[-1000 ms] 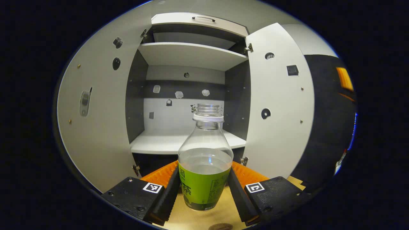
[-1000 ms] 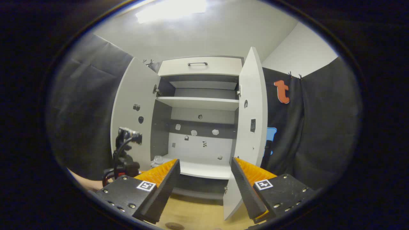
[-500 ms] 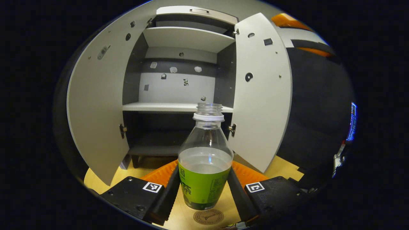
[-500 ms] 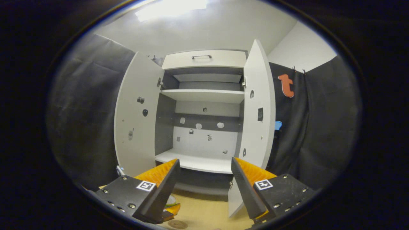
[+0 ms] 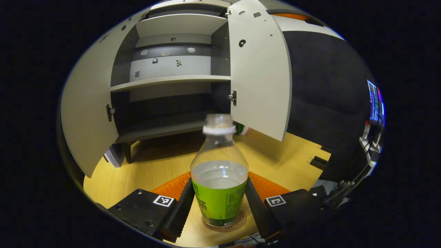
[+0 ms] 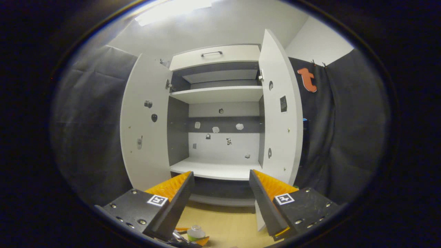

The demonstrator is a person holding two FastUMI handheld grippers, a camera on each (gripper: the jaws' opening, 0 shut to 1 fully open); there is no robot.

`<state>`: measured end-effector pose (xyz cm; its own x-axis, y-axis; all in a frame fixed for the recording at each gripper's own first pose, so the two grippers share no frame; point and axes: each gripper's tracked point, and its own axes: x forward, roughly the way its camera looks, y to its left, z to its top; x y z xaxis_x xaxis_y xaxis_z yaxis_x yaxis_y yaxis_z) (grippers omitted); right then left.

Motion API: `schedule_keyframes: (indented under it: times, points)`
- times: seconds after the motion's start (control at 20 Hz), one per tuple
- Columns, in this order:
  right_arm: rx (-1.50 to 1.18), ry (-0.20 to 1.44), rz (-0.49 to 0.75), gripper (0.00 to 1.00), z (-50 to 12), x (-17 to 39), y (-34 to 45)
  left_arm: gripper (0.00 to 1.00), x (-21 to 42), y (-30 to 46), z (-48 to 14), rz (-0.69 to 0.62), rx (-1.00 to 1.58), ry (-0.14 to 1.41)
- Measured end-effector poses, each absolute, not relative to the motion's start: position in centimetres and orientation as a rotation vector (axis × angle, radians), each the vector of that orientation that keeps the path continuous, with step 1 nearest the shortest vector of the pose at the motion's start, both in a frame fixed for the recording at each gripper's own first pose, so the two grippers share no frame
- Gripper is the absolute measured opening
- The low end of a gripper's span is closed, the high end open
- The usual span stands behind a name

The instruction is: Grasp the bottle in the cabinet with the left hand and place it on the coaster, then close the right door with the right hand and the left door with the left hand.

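**Left gripper view: bottle over the coaster, release is the risky part**

The left gripper view shows the left gripper [image 5: 219,203] closed on the bottle [image 5: 219,182], both fingers pressing on its green-labelled lower body. The bottle stands upright, capless, about half full of clear liquid, and its base sits on or just above the round coaster [image 5: 224,224] on the wooden table [image 5: 144,172]; whether it actually touches cannot be told. The base looks slightly toward the near side of the coaster rather than dead centre.

The main hazard is the release. If the fingers open while the base hangs above the coaster, or open unevenly, the bottle could rock, and with no cap it would likely spill. A finger dragging along the label while pulling back could also tip it or slide it off the coaster.

In the right gripper view the right gripper [image 6: 221,203] is wide open and holds nothing, aimed at the cabinet [image 6: 215,168], where both the right door [image 6: 279,117] and left door [image 6: 144,124] stand open. The bottle's top appears low down just beside the right gripper's left finger, so a careless sweep toward the right door might knock it. The left door's swing also passes near the table edge, so the bottle should be settled first.
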<state>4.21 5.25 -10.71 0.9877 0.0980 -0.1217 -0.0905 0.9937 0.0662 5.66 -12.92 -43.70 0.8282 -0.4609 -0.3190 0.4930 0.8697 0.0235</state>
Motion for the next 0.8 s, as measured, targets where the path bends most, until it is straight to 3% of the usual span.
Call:
schedule_keyframes:
  times: [0.8]
  points:
    - [0.042, 0.189, 0.107, 0.97, -13.6, 4.5, 5.2, 0.82, 3.4, -11.6, -44.8, -0.551, 0.175, 0.365]
